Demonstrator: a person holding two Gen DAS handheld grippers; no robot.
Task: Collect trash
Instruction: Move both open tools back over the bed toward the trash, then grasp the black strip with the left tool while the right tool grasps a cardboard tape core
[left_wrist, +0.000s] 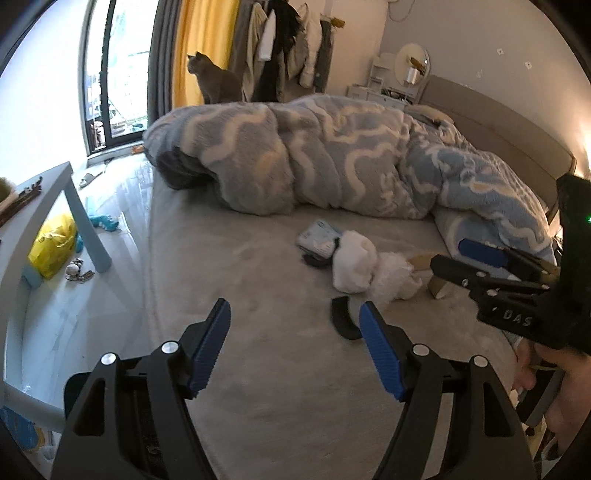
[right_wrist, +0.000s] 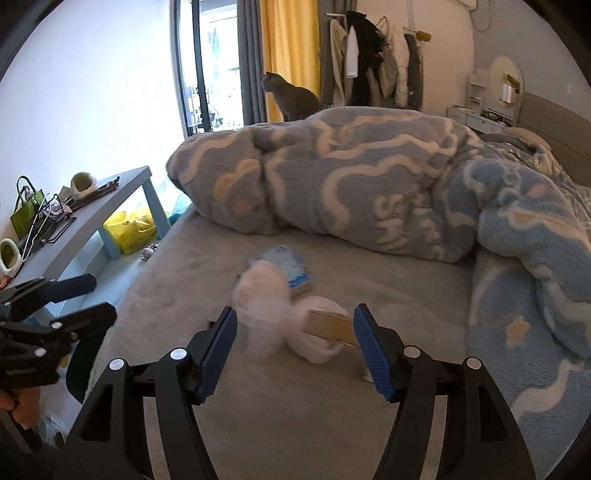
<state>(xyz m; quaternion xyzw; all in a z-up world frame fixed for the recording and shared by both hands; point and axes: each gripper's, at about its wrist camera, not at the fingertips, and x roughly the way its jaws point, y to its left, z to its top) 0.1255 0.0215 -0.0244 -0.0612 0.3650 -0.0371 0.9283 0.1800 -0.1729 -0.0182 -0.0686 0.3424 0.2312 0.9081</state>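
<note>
On grey plush bed (left_wrist: 258, 387): fluffy white wads (left_wrist: 354, 264) w/ flat tan card (right_wrist: 330, 326); both grippers' ribbed blue jaws spread, empty.

- The fluffy white wad (right_wrist: 262, 314) on the grey bed sheet is smeared by motion blur in the right wrist view; its make cannot be told.
- The blue-and-white packet (right_wrist: 286, 264) behind it is half hidden, print unreadable.
- The fleecy blue cloud-pattern duvet (left_wrist: 332, 155) hides the grey cat's (left_wrist: 216, 83) legs.
- The yellow plastic bag (left_wrist: 53, 245) is partly hidden by the pale blue table (left_wrist: 79, 214).
</note>
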